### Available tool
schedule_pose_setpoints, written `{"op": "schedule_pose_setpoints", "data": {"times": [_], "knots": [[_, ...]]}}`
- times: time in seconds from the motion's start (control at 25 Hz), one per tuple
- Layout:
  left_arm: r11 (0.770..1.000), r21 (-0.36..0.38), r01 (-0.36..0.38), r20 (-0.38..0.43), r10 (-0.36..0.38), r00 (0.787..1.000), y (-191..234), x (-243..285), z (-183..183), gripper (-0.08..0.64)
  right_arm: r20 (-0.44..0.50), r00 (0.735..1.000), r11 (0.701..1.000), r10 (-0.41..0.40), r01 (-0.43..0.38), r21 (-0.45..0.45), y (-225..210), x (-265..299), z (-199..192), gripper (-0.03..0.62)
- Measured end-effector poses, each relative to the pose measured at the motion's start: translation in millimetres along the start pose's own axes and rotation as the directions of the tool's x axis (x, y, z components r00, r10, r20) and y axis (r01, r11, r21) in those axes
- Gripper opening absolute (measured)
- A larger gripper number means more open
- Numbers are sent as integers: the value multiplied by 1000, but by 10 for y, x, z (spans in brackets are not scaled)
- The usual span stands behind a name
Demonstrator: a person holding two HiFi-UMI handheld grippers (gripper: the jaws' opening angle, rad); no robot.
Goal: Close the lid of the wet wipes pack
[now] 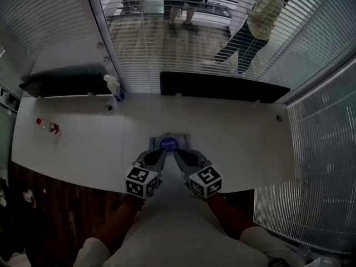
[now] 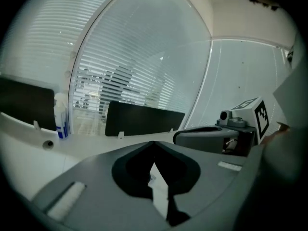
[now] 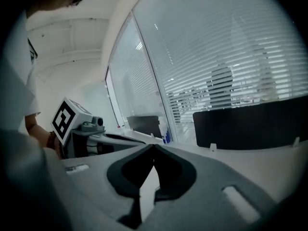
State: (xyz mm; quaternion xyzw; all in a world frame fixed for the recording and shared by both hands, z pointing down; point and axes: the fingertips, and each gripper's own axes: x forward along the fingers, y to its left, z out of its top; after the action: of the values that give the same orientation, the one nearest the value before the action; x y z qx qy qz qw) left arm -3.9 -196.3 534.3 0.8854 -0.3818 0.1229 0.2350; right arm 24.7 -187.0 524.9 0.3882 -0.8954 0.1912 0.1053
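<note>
Beyond left tongs (image 1: 159,154) and right tongs (image 1: 179,154) lies pack (image 1: 169,143).

The grey wet wipes pack (image 1: 179,137) with its blue round lid (image 1: 168,144) sits half hidden behind my left tongs (image 1: 162,153) and right tongs (image 1: 178,153); I can't tell whether that lid is down. The small red-and-white item (image 1: 48,126) at the white worktop's (image 1: 239,138) left is too small to identify.

text: none legible | labels: none | numbers: none
</note>
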Motion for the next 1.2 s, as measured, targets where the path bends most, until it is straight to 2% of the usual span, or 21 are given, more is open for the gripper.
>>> {"op": "schedule_pose_setpoints", "data": {"times": [0.2,0.32,0.4,0.56,0.72,0.92,1.2], "knots": [[998,11,57,88,-58,994,-489,-284,421,3,66,998,1000,0,0,-12,242,-417,444,2],[995,21,97,136,-99,986,-782,-477,749,3,142,990,1000,-5,5,-2,392,-698,872,2],[993,43,112,175,-118,978,-844,-553,914,3,189,982,1000,-6,11,-23,440,-758,1025,2],[989,100,112,248,-134,960,-898,-698,1202,3,258,966,996,-7,31,-87,511,-846,1259,2],[985,141,104,302,-143,943,-1130,-905,1591,3,294,956,991,-16,53,-120,594,-1081,1650,2],[978,174,113,322,-165,932,-1257,-945,1622,3,340,940,989,-13,63,-137,635,-1177,1665,2],[980,164,111,335,-161,929,-1300,-922,1645,3,402,916,988,-11,71,-135,636,-1294,1771,0]]}}
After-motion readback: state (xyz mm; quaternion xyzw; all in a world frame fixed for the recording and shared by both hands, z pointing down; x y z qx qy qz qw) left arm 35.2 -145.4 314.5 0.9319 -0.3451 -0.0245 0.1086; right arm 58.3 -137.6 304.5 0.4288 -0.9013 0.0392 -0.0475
